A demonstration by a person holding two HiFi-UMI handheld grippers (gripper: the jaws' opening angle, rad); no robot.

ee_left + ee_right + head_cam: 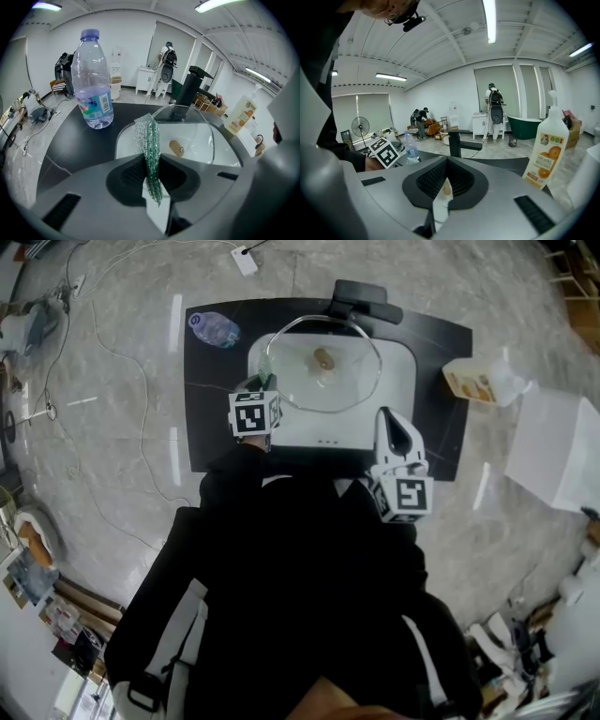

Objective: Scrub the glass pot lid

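The glass pot lid [352, 381] with its wooden knob [323, 359] rests in the white sink [398, 367]. In the left gripper view the lid [197, 129] and knob [176, 147] lie just ahead of the jaws. My left gripper [266, 383] is at the lid's left rim, shut on a green and silver scrub pad [149, 140] that sticks up between its jaws. My right gripper [386, 420] hovers over the sink's front right corner, just off the lid's rim. Its jaws [443, 192] look shut with nothing seen held; the knob [446, 187] shows through the slit.
The sink is set in a black counter [211, 418]. A black faucet [361, 298] stands at the sink's back. A water bottle [214, 329] stands back left and an orange-label soap bottle [478, 382] to the right. Cables lie on the floor at the left.
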